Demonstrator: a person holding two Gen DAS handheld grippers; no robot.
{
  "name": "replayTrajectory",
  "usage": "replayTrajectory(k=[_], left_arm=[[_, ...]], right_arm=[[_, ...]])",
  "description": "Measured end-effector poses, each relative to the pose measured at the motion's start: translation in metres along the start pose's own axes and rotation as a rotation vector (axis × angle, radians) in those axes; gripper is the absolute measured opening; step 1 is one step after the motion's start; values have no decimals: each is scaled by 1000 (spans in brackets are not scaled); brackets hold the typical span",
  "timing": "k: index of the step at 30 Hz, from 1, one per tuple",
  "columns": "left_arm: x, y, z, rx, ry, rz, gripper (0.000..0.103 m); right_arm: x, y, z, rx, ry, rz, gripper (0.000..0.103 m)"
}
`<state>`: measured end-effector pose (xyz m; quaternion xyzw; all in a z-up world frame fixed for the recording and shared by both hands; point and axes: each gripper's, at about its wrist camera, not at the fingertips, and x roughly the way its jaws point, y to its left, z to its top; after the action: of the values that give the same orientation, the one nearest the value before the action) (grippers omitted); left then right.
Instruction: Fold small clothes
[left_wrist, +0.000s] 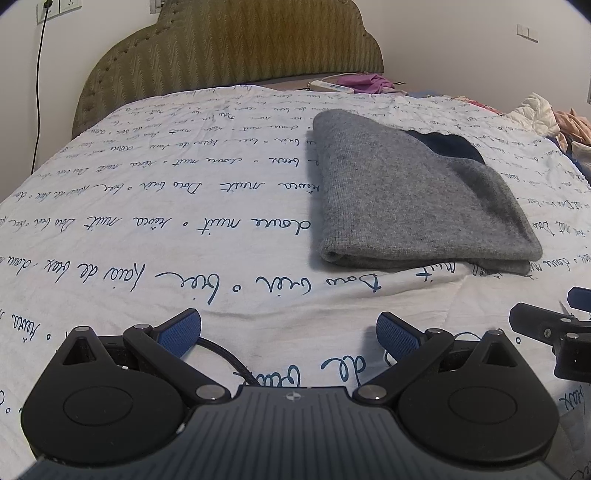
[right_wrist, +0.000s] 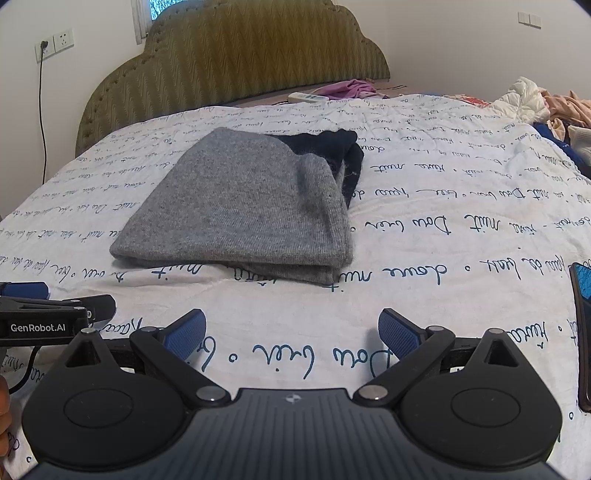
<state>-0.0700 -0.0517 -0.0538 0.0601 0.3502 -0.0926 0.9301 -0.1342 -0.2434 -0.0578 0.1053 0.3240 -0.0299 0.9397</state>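
On the script-printed bedsheet (left_wrist: 147, 229), a grey knit garment (left_wrist: 417, 192) is lying already folded into a compact rectangle, a dark navy piece (right_wrist: 340, 155) peeking from under its far edge. Both tools are hovering near the front edge of the bed, apart from the cloth: the left gripper (left_wrist: 289, 334) and the right gripper (right_wrist: 291, 334) are each spread wide and holding nothing. Folding seems finished or nearly so; any next move is likely calling for reaching forward to tidy or set the bundle aside.
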Motion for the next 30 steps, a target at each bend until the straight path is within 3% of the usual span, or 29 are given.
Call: replayTrajectory(k=[30], left_arm=[[-4, 2, 1, -5, 3, 9, 102]], right_arm=[[-4, 1, 3, -5, -8, 4, 101]])
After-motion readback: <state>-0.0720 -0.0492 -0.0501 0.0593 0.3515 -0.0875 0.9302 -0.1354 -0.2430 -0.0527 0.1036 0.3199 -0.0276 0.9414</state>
